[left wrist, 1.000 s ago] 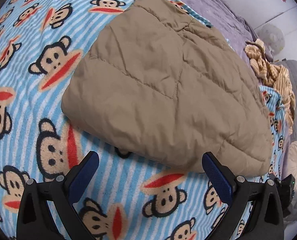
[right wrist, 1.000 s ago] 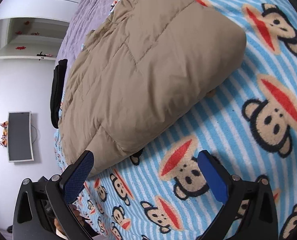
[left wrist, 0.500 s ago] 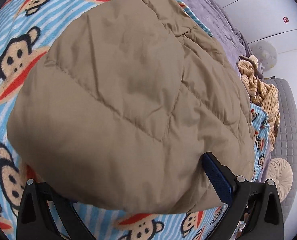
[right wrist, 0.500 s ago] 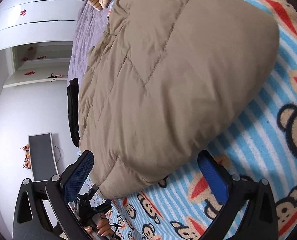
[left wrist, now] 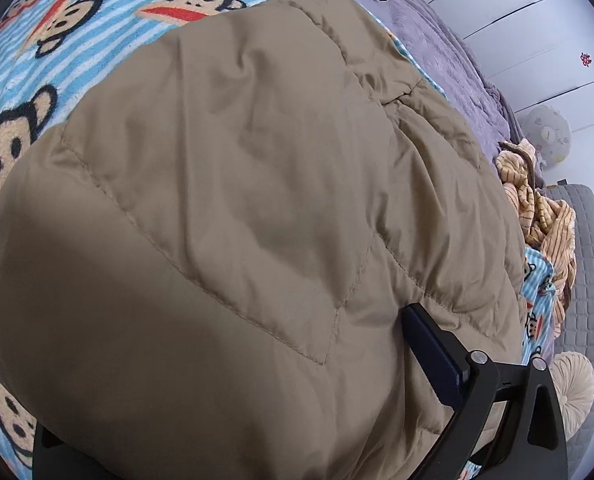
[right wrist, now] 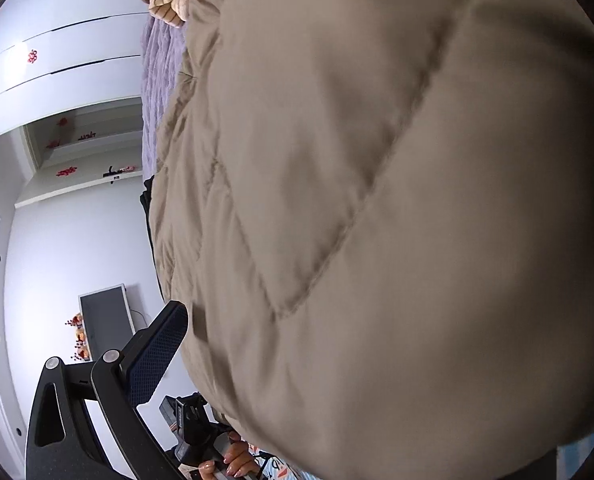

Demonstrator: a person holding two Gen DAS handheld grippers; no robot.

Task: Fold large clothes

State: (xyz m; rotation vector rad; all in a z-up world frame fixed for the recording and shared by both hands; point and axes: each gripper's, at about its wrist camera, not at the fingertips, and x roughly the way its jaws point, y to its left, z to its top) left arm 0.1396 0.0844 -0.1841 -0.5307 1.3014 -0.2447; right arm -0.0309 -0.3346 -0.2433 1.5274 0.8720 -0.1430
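Compared with a second ago, the tan quilted jacket (left wrist: 225,240) on the monkey-print blanket (left wrist: 57,40) is seen closer. It is straddled by the left gripper (left wrist: 233,420), whose jaws have been narrowing, and by the right gripper (right wrist: 369,360); neither grip can be judged.

Tan quilted jacket (left wrist: 237,220); blue-striped monkey-print blanket (left wrist: 97,28); purple bedspread (left wrist: 449,52).
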